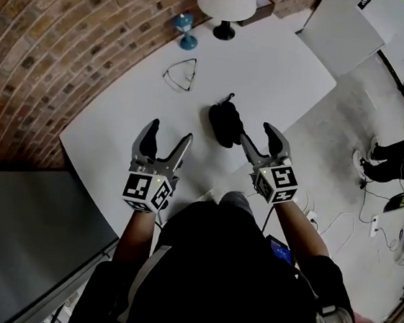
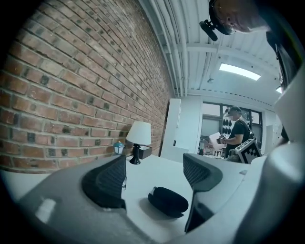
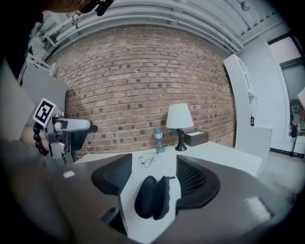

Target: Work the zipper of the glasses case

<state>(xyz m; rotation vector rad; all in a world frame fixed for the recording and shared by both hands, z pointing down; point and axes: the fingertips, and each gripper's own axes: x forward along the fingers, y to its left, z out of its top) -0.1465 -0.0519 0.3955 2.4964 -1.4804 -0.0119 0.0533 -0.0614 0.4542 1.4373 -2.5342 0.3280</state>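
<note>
Two claws are hanging over the near edge of the white bench (image 1: 285, 65). Left claw (image 1: 170, 132) is standing wide open and gripping nothing, with the case lying ahead and to its right. Glasses (image 1: 181, 74) are lying farther back; a small blue ornament (image 1: 184, 31) and a white-shaded lamp (image 1: 227, 1) are sitting beyond them by the brick wall (image 1: 48, 45). Black glasses case (image 1: 224, 122) is lying mid-bench, its two halves gaping slightly. Right claw (image 1: 257, 133) is also standing open, its jaws framing the case's near end; contact not resolvable.
</note>
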